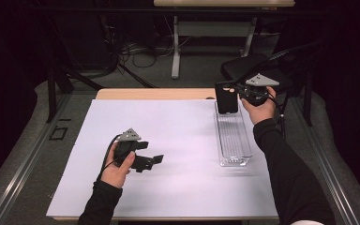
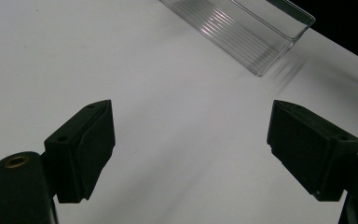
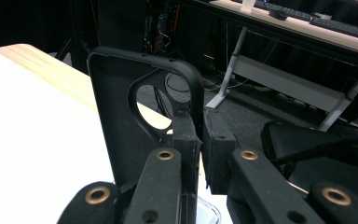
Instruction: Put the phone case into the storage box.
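Observation:
A black phone case (image 1: 227, 99) hangs upright over the far end of a long clear plastic tray (image 1: 233, 140). My right gripper (image 1: 238, 96) is shut on the case's right edge. In the right gripper view the case (image 3: 121, 116) shows its inner side and round camera cutout, with the edge pinched by the right gripper (image 3: 201, 135). My left gripper (image 1: 152, 161) lies low over the white sheet (image 1: 178, 187) at the front left, open and holding nothing. In the left gripper view its jaws (image 2: 191, 149) stand wide apart over bare sheet, and the tray's near end (image 2: 242, 32) lies ahead.
A strip of wooden tabletop (image 1: 154, 93) shows beyond the sheet's far edge. A black chair (image 1: 248, 65) stands behind the table's right corner, close to my right hand. A desk frame (image 1: 211, 30) and floor cables (image 1: 140, 54) are farther back.

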